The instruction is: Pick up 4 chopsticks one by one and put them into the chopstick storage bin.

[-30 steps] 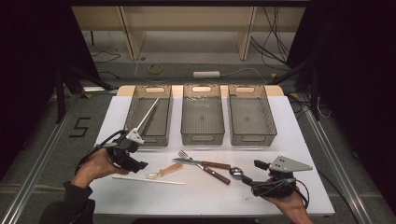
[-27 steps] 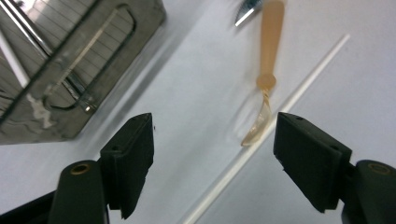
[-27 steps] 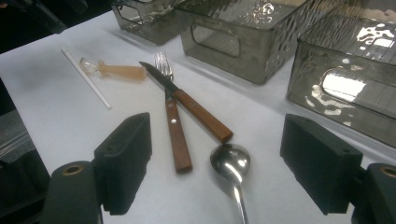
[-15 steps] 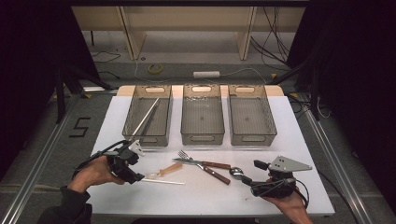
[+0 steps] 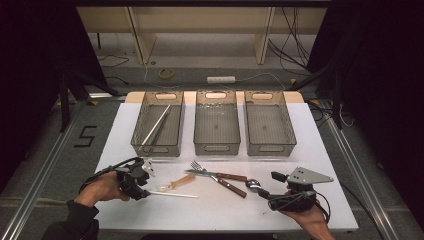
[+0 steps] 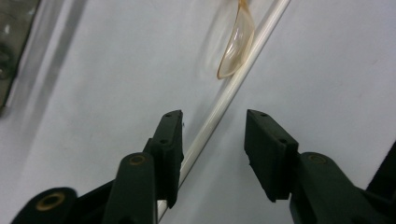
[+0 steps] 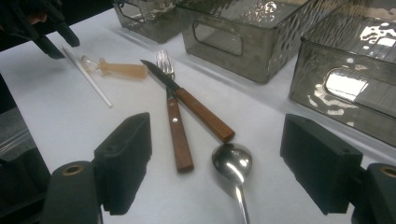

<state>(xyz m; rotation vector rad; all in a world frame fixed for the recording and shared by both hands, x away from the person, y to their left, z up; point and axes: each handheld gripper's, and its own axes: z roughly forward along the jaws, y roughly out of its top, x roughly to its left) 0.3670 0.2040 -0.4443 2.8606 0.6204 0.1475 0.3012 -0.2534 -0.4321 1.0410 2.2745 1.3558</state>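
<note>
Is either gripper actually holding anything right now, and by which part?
Nothing is held yet. The left gripper has just been closing around one end of the white chopstick, with a gap remaining. The right gripper is open above the metal spoon.

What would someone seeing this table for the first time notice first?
Three smoky clear bins stand in a row at the table's far side, the left one already holding chopsticks. In front lies loose cutlery: a fork and knife with wooden handles, crossed, and a steel spoon. The left gripper, jaws just closing, straddles a white chopstick.
</note>
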